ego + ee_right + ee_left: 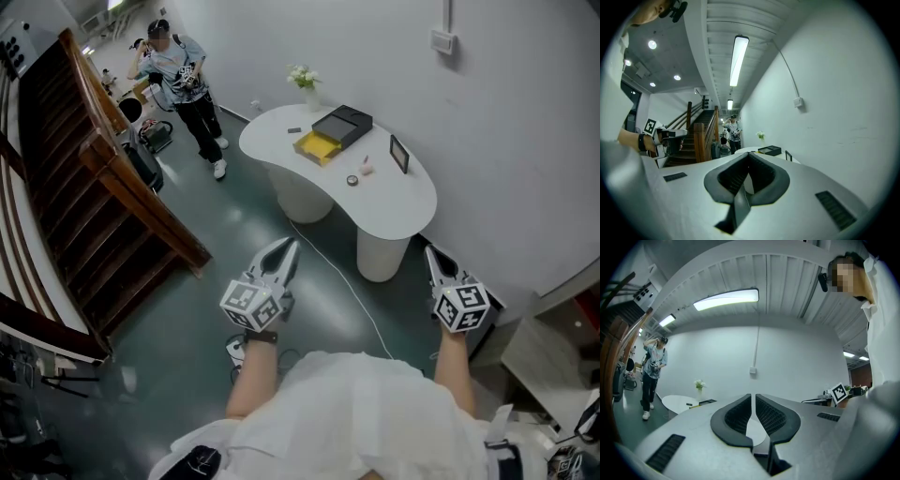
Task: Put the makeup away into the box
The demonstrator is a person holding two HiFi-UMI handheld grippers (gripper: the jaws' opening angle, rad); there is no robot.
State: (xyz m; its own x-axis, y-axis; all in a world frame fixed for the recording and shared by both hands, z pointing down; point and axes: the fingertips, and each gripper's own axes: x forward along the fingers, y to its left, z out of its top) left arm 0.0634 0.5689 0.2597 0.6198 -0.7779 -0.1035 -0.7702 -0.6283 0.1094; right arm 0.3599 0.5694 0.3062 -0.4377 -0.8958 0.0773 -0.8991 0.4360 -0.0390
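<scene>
**Surroundings.** A white curved table [394,202] on two round pedestal legs stands against the pale wall. A dark green floor lies between the table and both tools. A thin white cable [347,281] runs across that floor from under the table toward the person holding the tools. It is the only item on the floor in front of the table. A brown wooden staircase [103,216] rises well to the table's left. A second person [183,84] stands just beyond the table's far left end. A white wall socket [442,40] is mounted above the table.

**Containers.** A dark grey rectangular box [342,124] sits on the far part of the table. A yellow tray section [317,145] touches its left side, and what the tray holds cannot be made out.

**Task items.** All of the following lie on the table top, outside the box:
- a small round compact [352,180], toward the table's front edge
- a pale pink piece [367,167], just beside the compact
- a small dark flat piece [294,130], left of the tray

**Other items on the table.**
- a small dark framed panel [399,153], propped up at the table's right side
- a vase of white flowers [305,80], at the table's far end

**Tools.** The left gripper [753,395] has its jaws closed together with nothing between them. The right gripper [747,153] is likewise closed and empty. Both are held well short of the table.
</scene>
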